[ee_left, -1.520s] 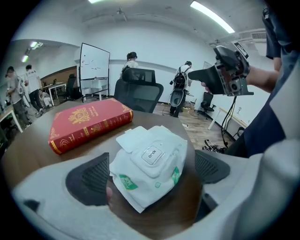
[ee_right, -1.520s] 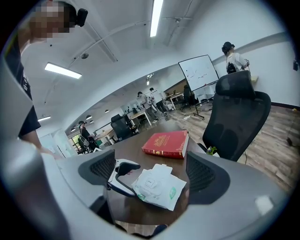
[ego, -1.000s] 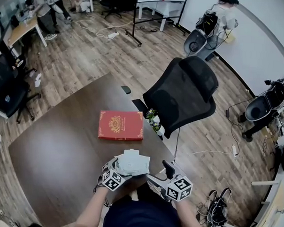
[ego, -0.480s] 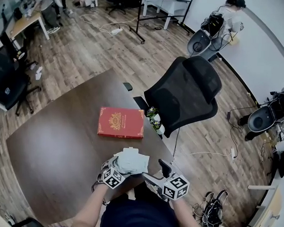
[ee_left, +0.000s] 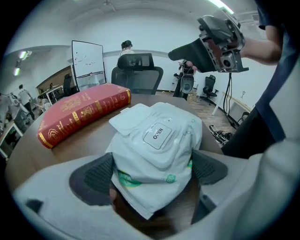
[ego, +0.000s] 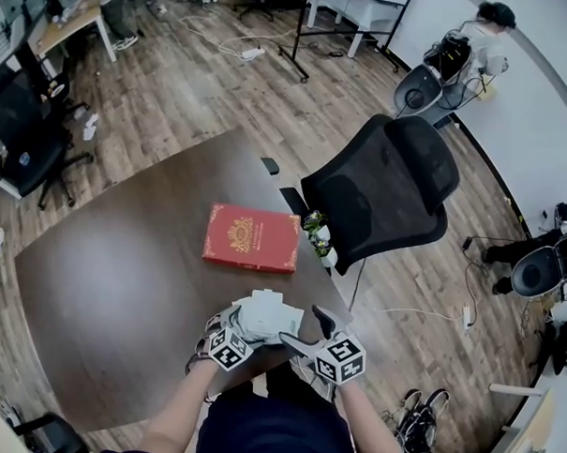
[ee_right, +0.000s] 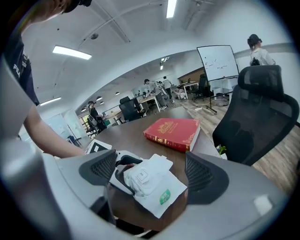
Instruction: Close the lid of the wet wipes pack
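The white wet wipes pack (ego: 270,317) lies at the near edge of the dark table (ego: 122,280). My left gripper (ego: 234,329) is shut on its near end, one pad pressing each side of the pack (ee_left: 157,150). The pack's white lid flap (ee_left: 127,120) is folded back flat at the far end, beyond the "OPEN" label (ee_left: 159,136). My right gripper (ego: 304,327) stands open just right of the pack, above the table edge, holding nothing. In the right gripper view the pack (ee_right: 150,183) sits low between the open jaws, with its lid flap (ee_right: 159,162) pointing towards the book.
A red hardcover book (ego: 253,238) lies on the table beyond the pack. A black office chair (ego: 388,202) stands at the table's right edge with a small plant (ego: 319,234) beside it. More desks, chairs and people are farther off.
My right gripper has moved left and closer to the pack. The left gripper has kept its hold on the pack, which has stayed in place on the table.
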The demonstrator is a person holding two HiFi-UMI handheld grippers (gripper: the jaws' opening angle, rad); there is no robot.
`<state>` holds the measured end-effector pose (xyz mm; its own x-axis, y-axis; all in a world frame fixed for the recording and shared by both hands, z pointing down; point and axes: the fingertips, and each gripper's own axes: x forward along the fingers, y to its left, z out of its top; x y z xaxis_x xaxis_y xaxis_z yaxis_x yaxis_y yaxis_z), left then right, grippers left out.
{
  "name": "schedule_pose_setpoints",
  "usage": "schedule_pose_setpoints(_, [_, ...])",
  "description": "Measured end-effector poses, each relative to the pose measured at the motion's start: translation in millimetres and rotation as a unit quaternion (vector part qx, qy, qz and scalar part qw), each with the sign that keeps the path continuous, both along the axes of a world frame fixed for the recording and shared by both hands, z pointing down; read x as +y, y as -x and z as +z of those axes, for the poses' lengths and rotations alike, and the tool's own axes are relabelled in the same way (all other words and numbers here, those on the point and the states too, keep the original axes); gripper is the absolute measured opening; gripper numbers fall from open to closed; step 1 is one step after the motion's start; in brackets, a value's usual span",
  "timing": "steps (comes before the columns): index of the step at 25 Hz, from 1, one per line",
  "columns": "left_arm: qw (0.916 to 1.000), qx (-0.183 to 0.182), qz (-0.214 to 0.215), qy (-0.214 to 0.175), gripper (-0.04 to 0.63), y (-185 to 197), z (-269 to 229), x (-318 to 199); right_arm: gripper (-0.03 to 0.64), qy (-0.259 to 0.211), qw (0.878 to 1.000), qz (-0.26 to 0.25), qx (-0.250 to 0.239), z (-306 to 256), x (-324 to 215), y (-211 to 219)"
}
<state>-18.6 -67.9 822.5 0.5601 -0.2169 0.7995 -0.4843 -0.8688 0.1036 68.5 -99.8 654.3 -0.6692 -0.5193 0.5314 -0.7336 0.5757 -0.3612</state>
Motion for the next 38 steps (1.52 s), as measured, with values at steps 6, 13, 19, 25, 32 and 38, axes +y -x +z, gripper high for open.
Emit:
schedule_pose_setpoints(6, [0.9999,-0.002,-0.01,0.003,0.522,1,1,1,0.442,0.02,0.999,-0.041,-0.017,20,-15,18])
schedule_pose_setpoints(13, [0.9999,-0.001,-0.014,0.003,0.522,0,2,1,0.443,0.068,0.994,-0.079,-0.019,50,-27,35])
schedule_pose_setpoints(19, [0.9999,-0.003,-0.014,0.004,0.523,0,3,-1,0.443,0.1,0.99,-0.097,-0.014,77,-37,47])
schedule_pose_setpoints(25, [0.9999,-0.002,-0.013,0.009,0.522,1,4,0,0.445,0.161,0.984,-0.071,-0.041,107,-51,51])
schedule_pose_setpoints(32, [0.9998,-0.001,-0.013,0.014,0.52,0,2,1,0.445,0.166,0.982,-0.088,-0.021,111,-57,59])
schedule_pose_setpoints(38, [0.9998,0.002,-0.013,0.012,0.52,0,2,0,0.445,0.169,0.981,-0.091,-0.009,114,-56,63])
